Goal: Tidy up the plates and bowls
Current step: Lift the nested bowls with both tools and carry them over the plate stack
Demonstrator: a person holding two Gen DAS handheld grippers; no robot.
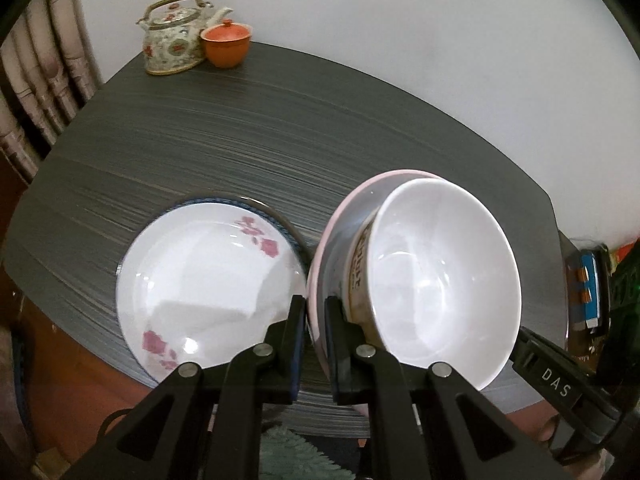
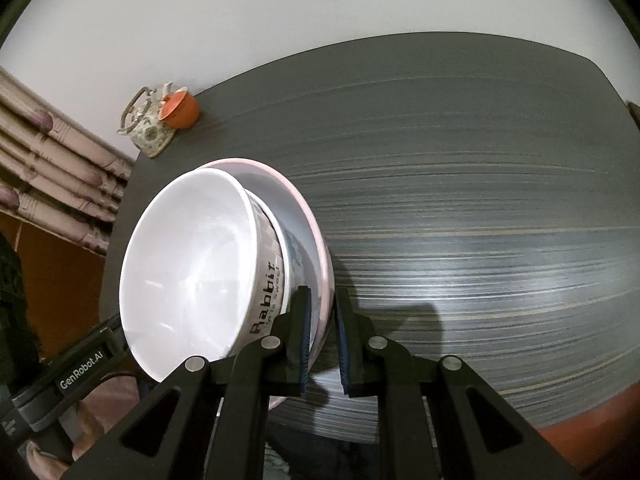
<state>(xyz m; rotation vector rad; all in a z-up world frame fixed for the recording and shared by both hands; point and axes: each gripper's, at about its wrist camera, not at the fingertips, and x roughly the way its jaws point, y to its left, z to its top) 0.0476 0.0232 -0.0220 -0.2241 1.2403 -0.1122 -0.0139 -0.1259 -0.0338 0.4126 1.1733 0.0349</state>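
Note:
A pink-rimmed bowl carries a white bowl lettered "Rabbit", nested inside it. Both hang just above the dark table, near its front edge. My left gripper is shut on the pink rim at one side. My right gripper is shut on the same rim at the opposite side. Each gripper's body shows in the other's view, partly hidden behind the bowls. A white plate with pink flowers and a blue edge lies flat on the table, just left of the stack.
A flowered teapot and an orange lidded cup stand at the table's far left corner by the wall. Curtains hang left of the table. A blue-and-grey object sits past the right edge.

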